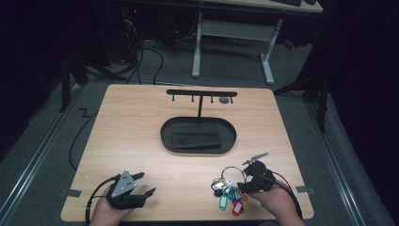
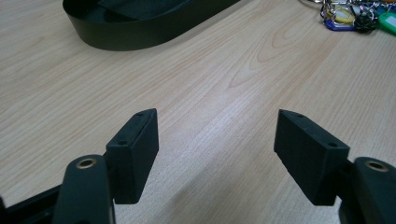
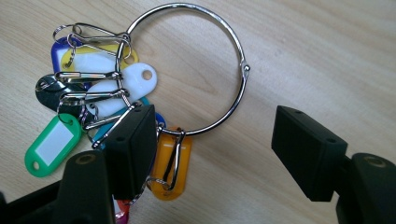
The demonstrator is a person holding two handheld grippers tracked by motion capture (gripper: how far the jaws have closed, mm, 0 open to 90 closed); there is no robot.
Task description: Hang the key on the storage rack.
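Note:
A bunch of coloured key tags (image 1: 229, 194) on a big metal ring (image 3: 243, 65) lies on the wooden table (image 1: 131, 136) near its front right. My right gripper (image 3: 215, 140) hovers over it, jaws wide open. The ring's lower arc lies between them, and the left jaw covers part of the orange tag (image 3: 168, 158); the pads press on nothing. In the high view the right gripper (image 1: 243, 178) is just right of the bunch. My left gripper (image 1: 147, 183) rests open at the front left, with bare wood between its jaws (image 2: 215, 149).
A black oval tray (image 1: 165, 136) with a dark pad inside sits mid-table, with a black T-shaped hook rack (image 1: 201, 92) standing at its back. The tray's rim (image 2: 121, 37) and the key tags (image 2: 355, 16) lie ahead of the left gripper. Desk legs and cables lie beyond the table.

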